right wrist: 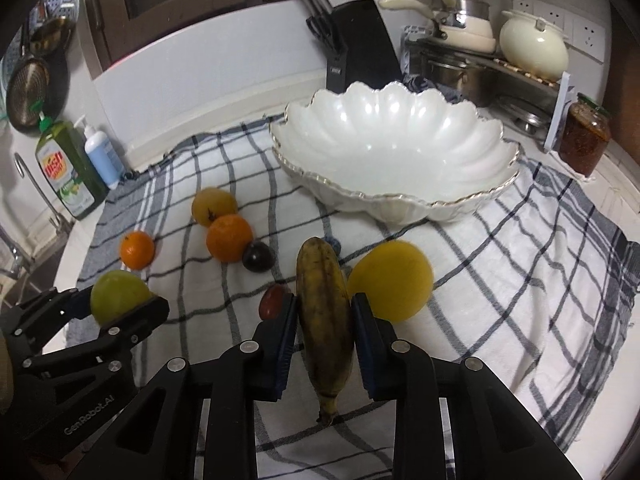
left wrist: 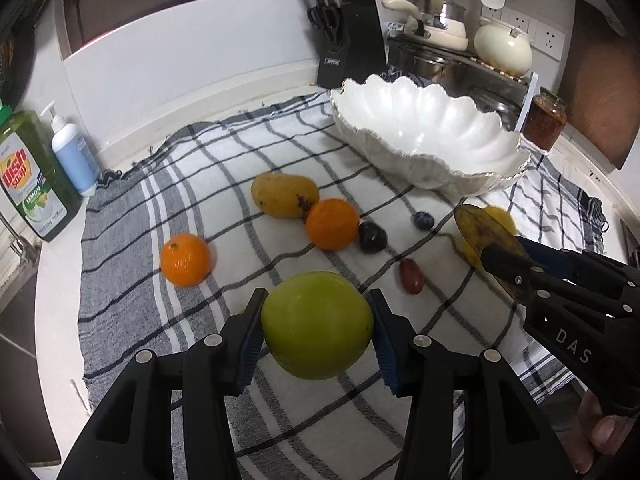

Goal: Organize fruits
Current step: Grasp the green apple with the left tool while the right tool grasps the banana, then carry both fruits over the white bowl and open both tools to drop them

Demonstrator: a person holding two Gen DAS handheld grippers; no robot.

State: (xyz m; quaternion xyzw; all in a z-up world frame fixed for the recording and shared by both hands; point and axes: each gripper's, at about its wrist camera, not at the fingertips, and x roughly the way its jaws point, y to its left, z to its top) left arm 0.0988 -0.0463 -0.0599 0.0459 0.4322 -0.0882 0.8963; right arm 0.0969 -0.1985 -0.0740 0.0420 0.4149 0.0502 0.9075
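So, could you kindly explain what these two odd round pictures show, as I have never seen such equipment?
No robot here: a person holds a hand-held claw in each hand, each with a wide-angle camera looking along its fingers. One picture looks from the left claw, which grips a green apple. The other looks from the right claw, which grips a browning banana. On the checked cloth lie a yellow round fruit, two oranges, a mango and small dark fruits. The white scalloped bowl looks empty.
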